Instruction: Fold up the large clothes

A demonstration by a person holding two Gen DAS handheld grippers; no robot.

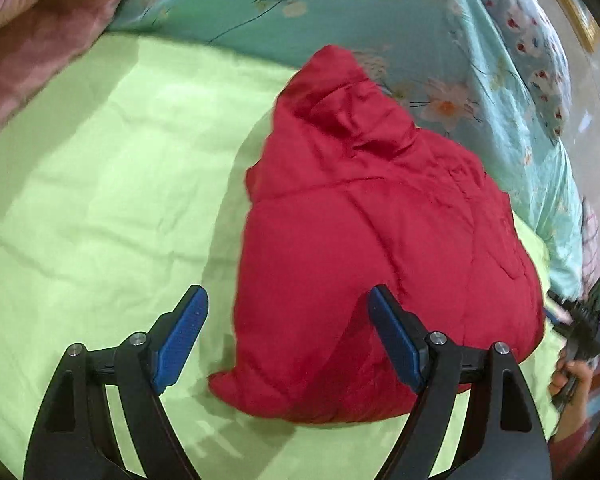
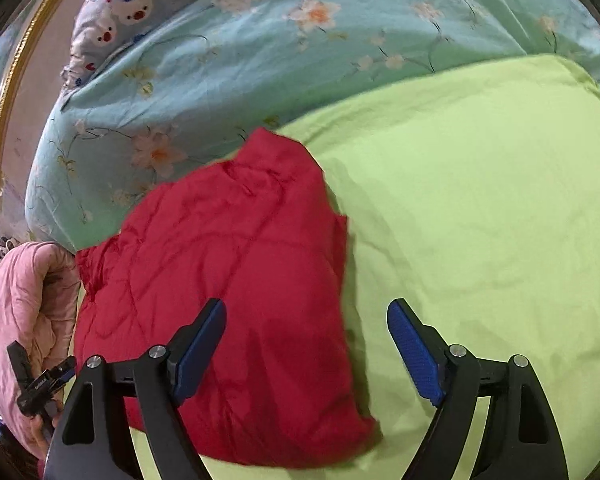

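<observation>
Both wrist views are aimed steeply down, close past each claw; the red jacket [image 1: 380, 248] [image 2: 228, 280] ahead is shared.

A home bedroom: lime-green bedsheet [image 2: 480, 200], floral quilt [image 2: 260, 60], bear-print pillow [image 2: 132, 8].

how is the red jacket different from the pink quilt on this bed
The red jacket lies folded into a compact bundle in the middle of the green sheet; the pink quilt is heaped loosely at the bed's edge. The red jacket is vivid and smooth-looking; the pink quilt is pale and deeply creased. Both are padded, and neither is gripped.
</observation>
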